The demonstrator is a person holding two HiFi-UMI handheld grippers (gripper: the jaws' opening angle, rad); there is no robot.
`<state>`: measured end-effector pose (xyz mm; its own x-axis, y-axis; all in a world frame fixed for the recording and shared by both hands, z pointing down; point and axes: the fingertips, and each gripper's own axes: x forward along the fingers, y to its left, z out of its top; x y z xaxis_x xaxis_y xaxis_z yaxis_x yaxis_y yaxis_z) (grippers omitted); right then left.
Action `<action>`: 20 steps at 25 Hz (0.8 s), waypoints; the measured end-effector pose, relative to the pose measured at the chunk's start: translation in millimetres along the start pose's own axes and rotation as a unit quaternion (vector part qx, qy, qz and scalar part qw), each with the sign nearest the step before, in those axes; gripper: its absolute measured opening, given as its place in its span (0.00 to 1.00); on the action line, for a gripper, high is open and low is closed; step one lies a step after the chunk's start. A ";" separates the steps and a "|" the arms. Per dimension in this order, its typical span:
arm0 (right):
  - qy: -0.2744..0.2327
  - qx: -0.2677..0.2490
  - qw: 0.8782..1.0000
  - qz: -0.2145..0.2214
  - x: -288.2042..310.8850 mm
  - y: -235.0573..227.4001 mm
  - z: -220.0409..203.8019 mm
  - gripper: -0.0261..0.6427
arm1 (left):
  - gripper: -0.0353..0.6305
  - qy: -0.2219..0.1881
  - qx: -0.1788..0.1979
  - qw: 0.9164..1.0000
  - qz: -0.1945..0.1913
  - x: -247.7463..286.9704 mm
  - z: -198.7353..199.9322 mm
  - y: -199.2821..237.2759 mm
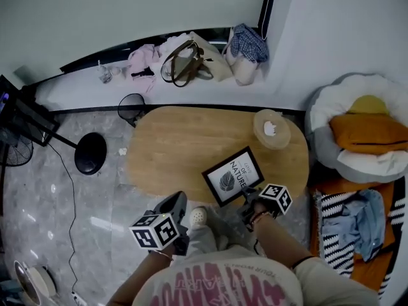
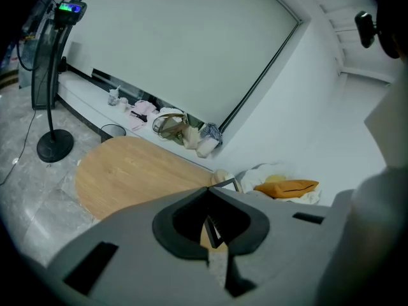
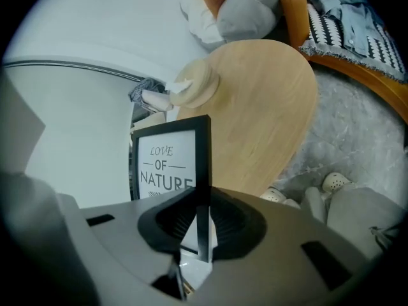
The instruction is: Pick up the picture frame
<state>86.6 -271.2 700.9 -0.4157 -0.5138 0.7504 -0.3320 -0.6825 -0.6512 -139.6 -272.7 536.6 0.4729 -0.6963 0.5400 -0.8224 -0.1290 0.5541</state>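
Observation:
The picture frame (image 1: 231, 174) is black-rimmed, with a white print that reads "LOVE OF NATURE". It is tilted up over the near edge of the oval wooden table (image 1: 172, 145). My right gripper (image 1: 247, 195) is shut on its lower right edge. In the right gripper view the frame (image 3: 167, 161) stands upright, its side rim pinched between the jaws of the right gripper (image 3: 203, 193). My left gripper (image 1: 178, 201) hangs to the left of the frame, off the table's near edge. Its jaws meet with nothing between them in the left gripper view (image 2: 206, 189).
A round beige holder (image 1: 271, 128) with a tissue sits on the table's far right. A grey beanbag with an orange cushion (image 1: 370, 132) lies to the right, and a striped cushion (image 1: 338, 225) below it. A fan base (image 1: 90, 153) and a wire bin (image 1: 131, 107) stand left. Bags (image 1: 191, 59) line the ledge.

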 end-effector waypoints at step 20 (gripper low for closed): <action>-0.017 -0.109 0.972 0.209 -125.2 158.0 14.1 0.15 | 0.06 -0.125 0.056 0.990 -0.023 -49.9 67.4 -94.8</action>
<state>98.1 -322.0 505.6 -0.5251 -0.7424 0.4160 -0.3131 -0.2860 -0.9056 -106.5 -273.3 414.4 0.4298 -0.8386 0.3347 -0.8384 -0.2331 0.4927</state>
